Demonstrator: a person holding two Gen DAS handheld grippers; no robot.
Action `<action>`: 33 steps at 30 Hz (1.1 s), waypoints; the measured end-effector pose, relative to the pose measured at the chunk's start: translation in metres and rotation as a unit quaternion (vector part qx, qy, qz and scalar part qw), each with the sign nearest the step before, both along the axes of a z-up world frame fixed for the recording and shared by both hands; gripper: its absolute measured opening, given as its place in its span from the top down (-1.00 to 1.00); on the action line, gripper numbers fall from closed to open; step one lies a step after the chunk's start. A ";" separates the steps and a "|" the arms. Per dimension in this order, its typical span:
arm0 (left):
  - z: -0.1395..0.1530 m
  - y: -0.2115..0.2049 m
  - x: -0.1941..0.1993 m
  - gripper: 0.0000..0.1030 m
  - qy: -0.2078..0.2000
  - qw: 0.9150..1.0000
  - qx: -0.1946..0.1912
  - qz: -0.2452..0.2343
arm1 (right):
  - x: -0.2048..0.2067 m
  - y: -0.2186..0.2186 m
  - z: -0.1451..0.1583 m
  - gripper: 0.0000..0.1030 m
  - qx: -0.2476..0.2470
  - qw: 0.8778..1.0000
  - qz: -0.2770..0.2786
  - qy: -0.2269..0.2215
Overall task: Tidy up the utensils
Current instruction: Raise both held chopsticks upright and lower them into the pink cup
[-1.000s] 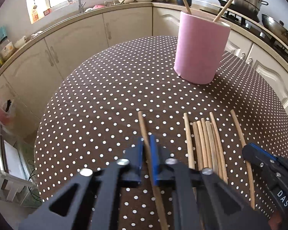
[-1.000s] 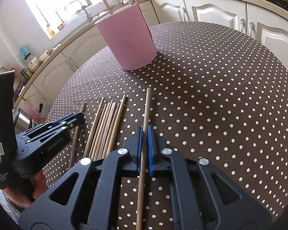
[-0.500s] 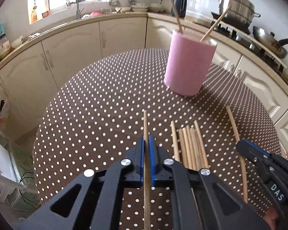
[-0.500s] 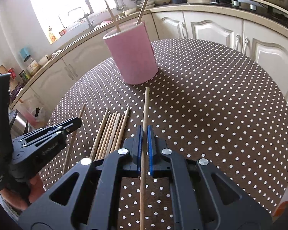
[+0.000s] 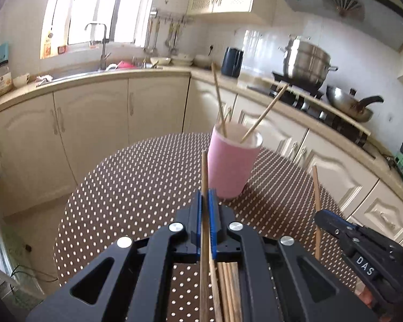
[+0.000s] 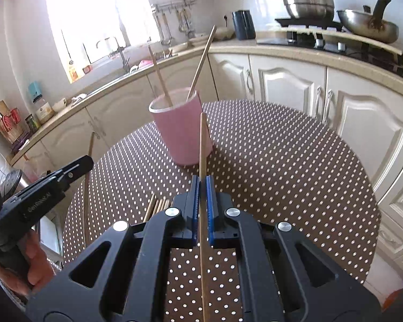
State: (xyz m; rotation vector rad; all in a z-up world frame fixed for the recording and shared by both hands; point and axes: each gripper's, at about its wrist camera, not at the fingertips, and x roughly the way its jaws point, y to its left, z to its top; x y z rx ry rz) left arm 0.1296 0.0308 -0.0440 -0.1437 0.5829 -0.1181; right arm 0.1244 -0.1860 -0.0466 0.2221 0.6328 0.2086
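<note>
We hold a gripper in each hand above the round, dotted surface (image 6: 295,161). Our left gripper (image 5: 207,196) is clamped tight on a wooden chopstick (image 5: 204,177), which runs between the blue pads and sticks out ahead, its tip showing in front of the pink cup (image 5: 232,163). Our right gripper (image 6: 202,181) is likewise closed hard on a second chopstick (image 6: 202,145), which points forward toward the same cup, its far end in front of the cup's side. Both held sticks are off the surface.

The pink cup stands upright toward the far side of the surface, and two chopsticks (image 6: 198,67) already lean inside it, one tilted left and one tilted right, their tops well above the rim.

A bundle of loose chopsticks (image 5: 229,289) lies flat on the surface at the near edge, side by side, between the two grippers; in the left wrist view it shows under the gripper frame, and in the right wrist view only its far ends peek out left of the fingers.

In the left wrist view the other gripper appears at the lower right with its stick rising from it. In the right wrist view the left gripper appears at the lower left, gripped by a hand (image 6: 27,265).

Behind the surface run cream cabinets (image 5: 94,123).
</note>
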 end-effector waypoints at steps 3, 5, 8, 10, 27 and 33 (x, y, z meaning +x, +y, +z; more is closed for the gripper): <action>0.012 -0.003 0.000 0.89 -0.014 1.000 0.003 0.005 | -0.002 0.001 0.011 0.89 -0.001 1.000 -0.003 -0.015; 0.019 -0.003 0.001 0.89 -0.024 1.000 0.000 0.005 | -0.003 0.000 0.019 0.89 -0.003 1.000 -0.005 -0.027; 0.031 -0.001 -0.001 0.89 -0.040 0.999 -0.003 0.007 | -0.003 0.001 0.030 0.90 -0.007 0.999 -0.006 -0.043; 0.039 -0.001 -0.002 0.89 -0.053 0.999 -0.004 0.008 | -0.002 0.000 0.036 0.90 -0.008 0.999 -0.010 -0.051; 0.084 -0.003 0.015 0.89 -0.117 0.993 -0.004 0.006 | 0.028 0.004 0.084 0.90 -0.019 0.995 -0.028 -0.098; 0.105 -0.008 0.029 0.89 -0.144 0.990 0.003 -0.001 | 0.049 0.006 0.108 0.90 -0.015 0.992 -0.036 -0.122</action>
